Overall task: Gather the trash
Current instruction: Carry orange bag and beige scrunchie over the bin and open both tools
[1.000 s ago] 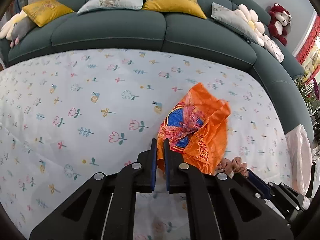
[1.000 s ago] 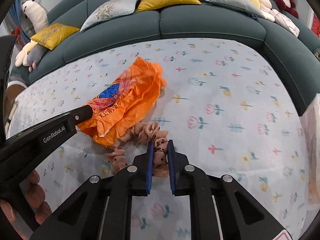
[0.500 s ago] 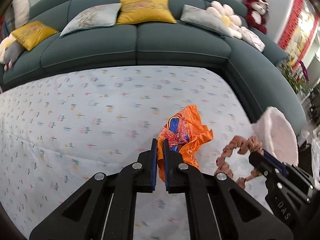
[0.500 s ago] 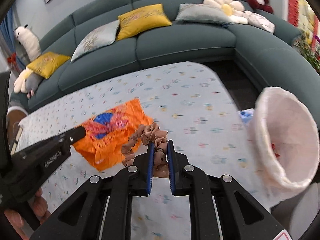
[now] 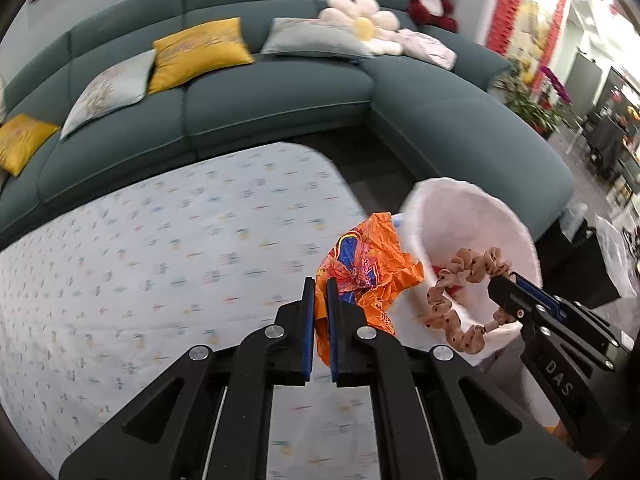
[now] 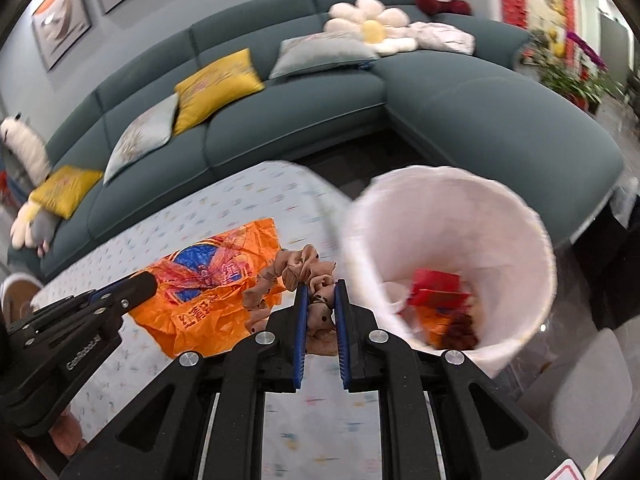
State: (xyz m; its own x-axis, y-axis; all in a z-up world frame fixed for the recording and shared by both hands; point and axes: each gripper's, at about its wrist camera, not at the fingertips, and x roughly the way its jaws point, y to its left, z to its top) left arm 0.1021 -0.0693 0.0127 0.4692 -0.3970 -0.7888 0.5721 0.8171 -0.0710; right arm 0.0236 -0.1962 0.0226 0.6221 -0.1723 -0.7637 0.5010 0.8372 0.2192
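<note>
The table (image 5: 160,280) under its flowered cloth shows no loose litter in either view, though part of it is hidden behind the grippers; the sofa (image 5: 280,92) behind it carries only cushions and soft toys. The bin (image 6: 472,216), lined in white, stands just off the table's end and already holds red and orange scraps at its bottom, so part of the collection appears done. 2 items are in hand and not yet deposited. The orange wrapper (image 5: 368,268) is clamped at its edge in the left gripper (image 5: 319,304), jaws nearly together, and hangs in the air near the bin's rim. The tan spotted scrunchie (image 6: 304,280) is pinched in the right gripper (image 6: 322,308), jaws clenched on its fabric, and in the left view hangs over the bin's mouth. Judged remaining: carry both over the opening and release.
</note>
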